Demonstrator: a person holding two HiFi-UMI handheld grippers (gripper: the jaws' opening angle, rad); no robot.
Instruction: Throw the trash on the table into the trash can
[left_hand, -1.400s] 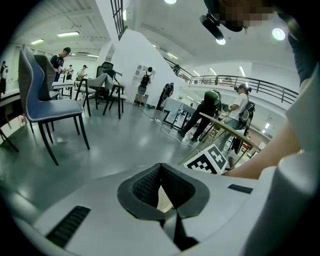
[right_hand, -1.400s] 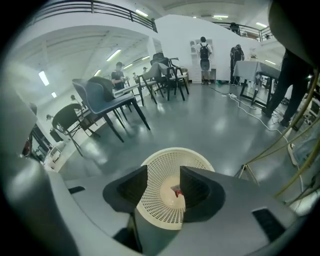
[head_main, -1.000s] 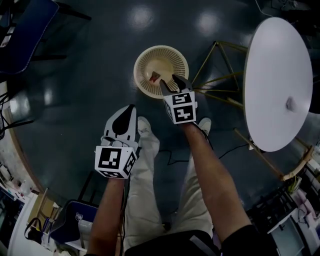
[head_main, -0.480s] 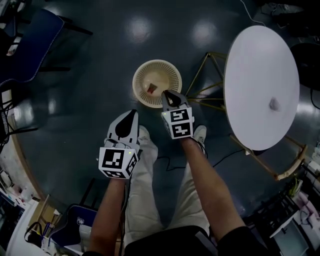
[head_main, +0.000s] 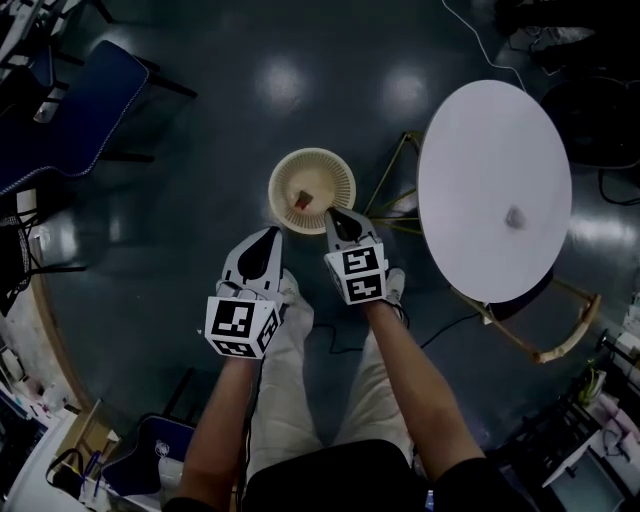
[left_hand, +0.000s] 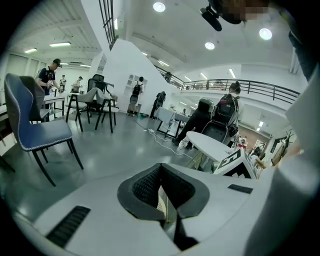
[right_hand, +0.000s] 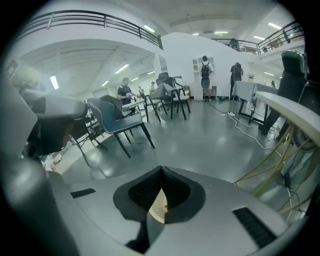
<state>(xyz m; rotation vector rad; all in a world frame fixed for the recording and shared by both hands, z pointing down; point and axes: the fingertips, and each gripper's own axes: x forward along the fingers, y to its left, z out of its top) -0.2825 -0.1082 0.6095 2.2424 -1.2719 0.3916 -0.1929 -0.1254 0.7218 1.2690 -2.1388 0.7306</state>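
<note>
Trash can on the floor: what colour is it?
Cream trash can, with ribbed sides; clearest in the head view.

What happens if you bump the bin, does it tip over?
Probably slides more than tips: the bin looks wide and round on a smooth, shiny floor. Its slatted walls suggest thin plastic, so likely light and easy to shove. It seems to hold just a small scrap, adding little weight.

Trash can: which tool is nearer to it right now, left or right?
Right. In the head view the right tool overlaps the trash can at its near rim; the left tool sits clear of it, to the lower left.
</note>
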